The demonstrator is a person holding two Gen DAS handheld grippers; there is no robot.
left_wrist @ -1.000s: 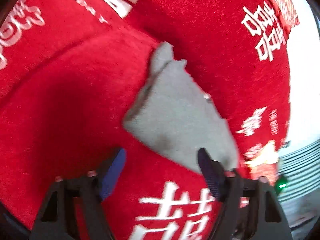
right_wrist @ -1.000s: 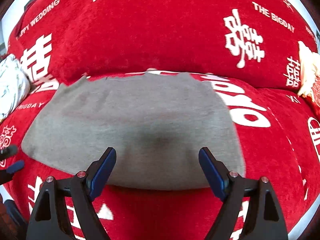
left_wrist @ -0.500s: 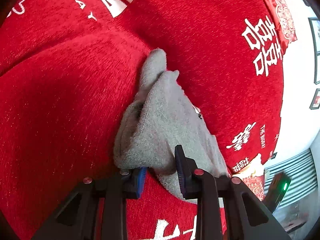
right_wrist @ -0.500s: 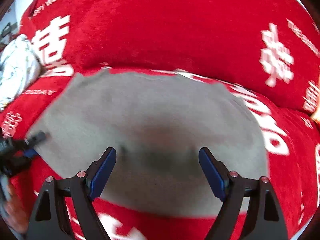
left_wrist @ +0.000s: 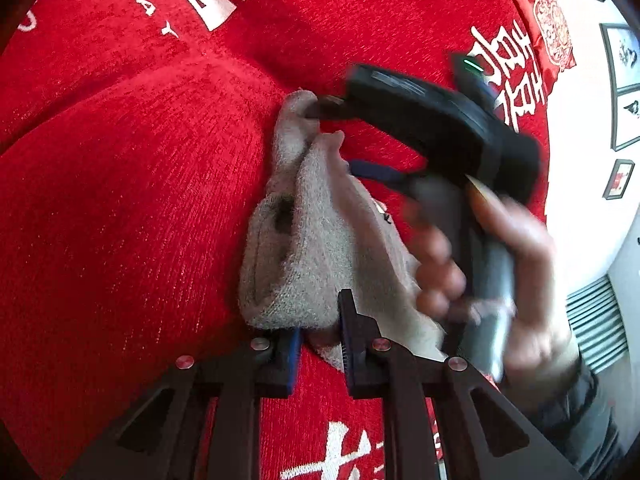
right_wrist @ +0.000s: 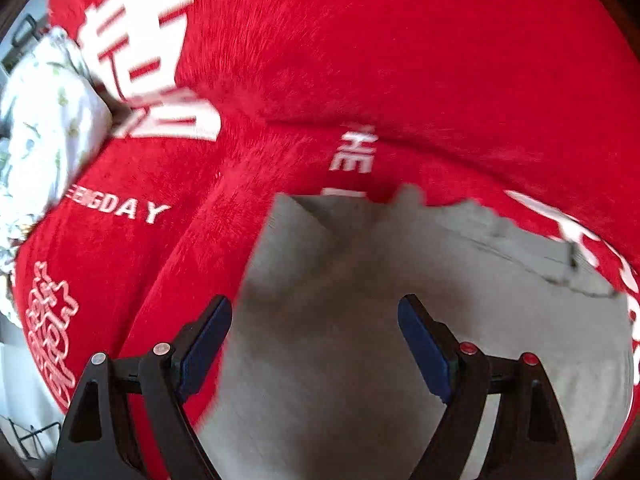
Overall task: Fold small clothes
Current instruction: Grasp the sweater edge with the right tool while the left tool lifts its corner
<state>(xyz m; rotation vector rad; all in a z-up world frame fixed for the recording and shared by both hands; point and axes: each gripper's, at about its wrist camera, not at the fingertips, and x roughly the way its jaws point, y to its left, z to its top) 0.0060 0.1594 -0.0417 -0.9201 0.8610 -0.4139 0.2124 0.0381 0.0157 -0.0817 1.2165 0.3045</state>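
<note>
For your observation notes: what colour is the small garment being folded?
Plain grey garment, clearest in the right wrist view.

We identify the setting as a home living room. The work surface is a sofa (left_wrist: pixel 120 200) under a red plush cover (right_wrist: pixel 400 60) printed with white wedding characters and English lettering. Framed pictures (left_wrist: pixel 622 80) hang on a white wall behind it. A white floral-patterned cushion (right_wrist: pixel 44 120) lies at one end of the sofa.
</note>
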